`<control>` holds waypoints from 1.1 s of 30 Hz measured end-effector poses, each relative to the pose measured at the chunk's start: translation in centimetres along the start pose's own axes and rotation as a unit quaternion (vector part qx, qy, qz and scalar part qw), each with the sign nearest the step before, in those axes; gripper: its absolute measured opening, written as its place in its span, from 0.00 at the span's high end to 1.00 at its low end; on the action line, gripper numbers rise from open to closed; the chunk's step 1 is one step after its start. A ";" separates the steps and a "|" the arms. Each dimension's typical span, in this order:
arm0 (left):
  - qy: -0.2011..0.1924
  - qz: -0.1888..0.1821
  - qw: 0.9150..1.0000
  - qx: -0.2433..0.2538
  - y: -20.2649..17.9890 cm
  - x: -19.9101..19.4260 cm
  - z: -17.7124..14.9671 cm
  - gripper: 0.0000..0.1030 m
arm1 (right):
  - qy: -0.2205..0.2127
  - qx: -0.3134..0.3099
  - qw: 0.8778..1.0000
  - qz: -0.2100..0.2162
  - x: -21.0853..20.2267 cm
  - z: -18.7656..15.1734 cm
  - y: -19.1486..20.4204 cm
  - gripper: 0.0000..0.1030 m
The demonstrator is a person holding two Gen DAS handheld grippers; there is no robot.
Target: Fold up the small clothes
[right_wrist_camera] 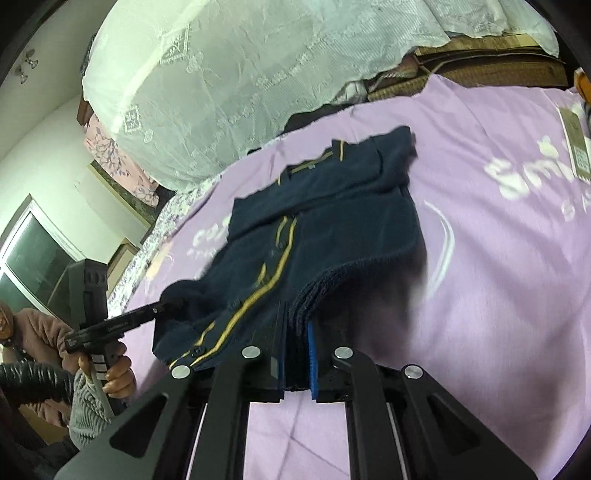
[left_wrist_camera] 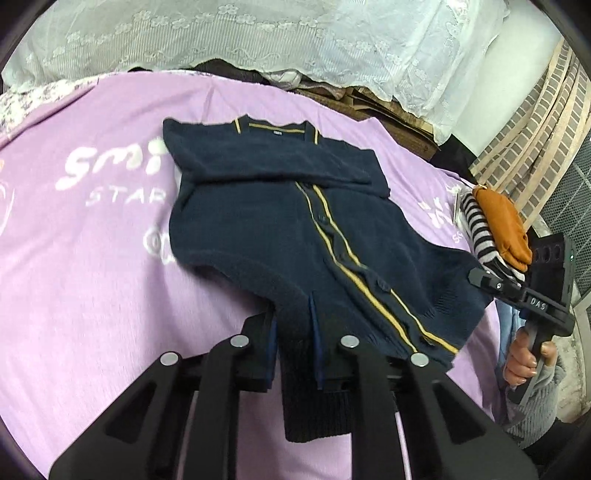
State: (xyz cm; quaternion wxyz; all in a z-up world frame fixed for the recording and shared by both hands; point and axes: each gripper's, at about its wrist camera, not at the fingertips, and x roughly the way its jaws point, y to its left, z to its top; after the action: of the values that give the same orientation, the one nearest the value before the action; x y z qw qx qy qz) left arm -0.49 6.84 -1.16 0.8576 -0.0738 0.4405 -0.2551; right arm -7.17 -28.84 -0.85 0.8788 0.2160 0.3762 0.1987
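Garment: a small navy knitted cardigan (left_wrist_camera: 266, 221) with mustard-yellow stripes down its front lay on a lilac blanket printed with white lettering (left_wrist_camera: 92, 258); collar at the far end, both sleeves folded in across the chest.
Hem: the near edge was off the blanket, lifted at both corners.
Left gripper (left_wrist_camera: 293, 325): black, blue-padded fingers pressed together, pinching the ribbed hem at one near corner; a flap of knit hung below the pads.
Right gripper (right_wrist_camera: 297, 347): fingers likewise pressed together on the other near corner, with bunched layers of knit between the pads.
Right hand (left_wrist_camera: 524, 360): wrapped round the tool's handle, grey knitted sleeve at the wrist.
Side pile: a rust-orange garment (left_wrist_camera: 504, 229) lay on top of a black-and-white striped garment (left_wrist_camera: 480, 229) at the blanket's edge, just beside the right tool.
Background: white lace cloth (left_wrist_camera: 258, 33) hung behind the blanket.
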 end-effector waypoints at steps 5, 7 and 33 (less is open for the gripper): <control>-0.007 0.012 1.000 0.001 0.0 0.0 2.3 0.86 | -0.012 0.008 1.000 0.011 0.4 2.5 0.2 0.91; -0.013 0.014 1.000 -0.002 0.0 -0.2 3.0 0.86 | -0.018 0.014 1.000 0.015 0.5 3.5 0.2 0.91; -0.029 0.048 0.997 -0.052 3.4 4.7 15.8 0.86 | -0.046 0.063 0.997 0.005 8.0 16.7 -2.2 0.91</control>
State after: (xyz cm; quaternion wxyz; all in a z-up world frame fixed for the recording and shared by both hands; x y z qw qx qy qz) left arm 15.56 5.84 3.81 0.8762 -0.1043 0.4313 -0.1879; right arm 10.83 -30.44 3.78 0.8789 0.2813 0.3462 0.1690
